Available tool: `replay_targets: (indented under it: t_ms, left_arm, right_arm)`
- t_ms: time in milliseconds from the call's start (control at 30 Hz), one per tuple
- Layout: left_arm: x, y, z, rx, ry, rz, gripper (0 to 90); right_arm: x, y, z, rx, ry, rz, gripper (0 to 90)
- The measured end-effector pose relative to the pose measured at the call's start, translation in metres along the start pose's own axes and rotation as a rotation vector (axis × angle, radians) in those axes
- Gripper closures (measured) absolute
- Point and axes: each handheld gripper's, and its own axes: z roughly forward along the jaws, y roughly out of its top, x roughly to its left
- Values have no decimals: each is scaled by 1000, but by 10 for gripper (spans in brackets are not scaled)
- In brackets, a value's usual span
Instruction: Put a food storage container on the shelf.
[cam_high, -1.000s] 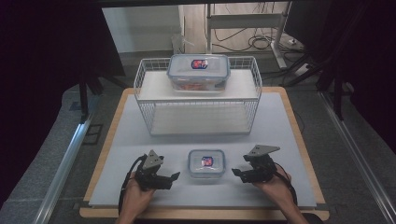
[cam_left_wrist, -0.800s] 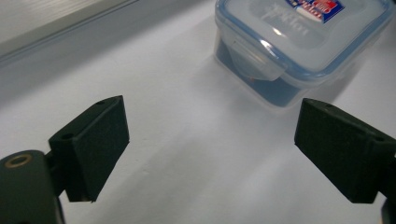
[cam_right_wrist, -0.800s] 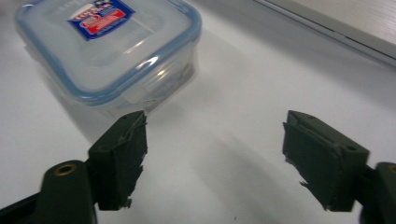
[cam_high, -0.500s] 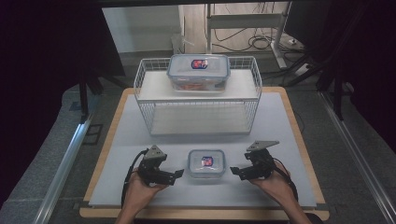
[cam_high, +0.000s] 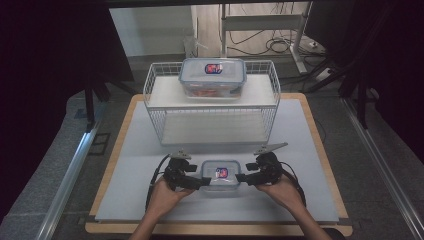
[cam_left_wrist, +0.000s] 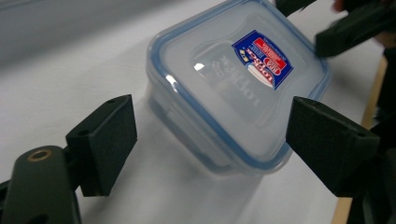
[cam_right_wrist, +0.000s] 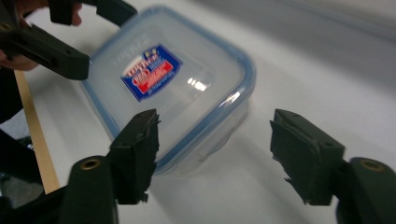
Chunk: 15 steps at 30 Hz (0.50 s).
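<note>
A small clear lidded container (cam_high: 220, 174) with a blue rim and a red-and-blue label sits on the white mat near the front edge. My left gripper (cam_high: 199, 182) is open at its left side, jaws astride the container's near corner (cam_left_wrist: 233, 88) without touching. My right gripper (cam_high: 242, 177) is open at its right side, and its jaws flank the opposite corner (cam_right_wrist: 173, 88). In the left gripper view, my left gripper (cam_left_wrist: 212, 116) has the right gripper's jaws (cam_left_wrist: 345, 23) beyond the box. My right gripper (cam_right_wrist: 217, 126) faces the left gripper's jaws (cam_right_wrist: 70, 42).
A white wire rack (cam_high: 212, 107) stands at the back of the mat, with a larger lidded container (cam_high: 212, 75) on its top shelf. The wooden board edge (cam_high: 215, 229) runs along the front. Bare mat lies between the rack and the small container.
Both grippers have closed in on the small container from left and right, and their jaws now reach its corners. The container has not moved.
</note>
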Motion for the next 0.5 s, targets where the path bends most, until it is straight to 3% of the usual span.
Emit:
replay_targets:
  t_ms: [133,233,333,500]
  left_arm:
    - [3,-1,4,11,-64,-20,208]
    - [-1,-2,6,15,-72,-11,201]
    - [-4,-4,2,14,-62,-5,222]
    - [-7,-10,-7,-5,-78,-39,335]
  right_arm:
    - [-3,3,11,21,67,53,282]
    - [-1,5,17,42,115,74,284]
    - [1,5,17,53,115,77,319]
    - [8,-2,10,52,116,58,376]
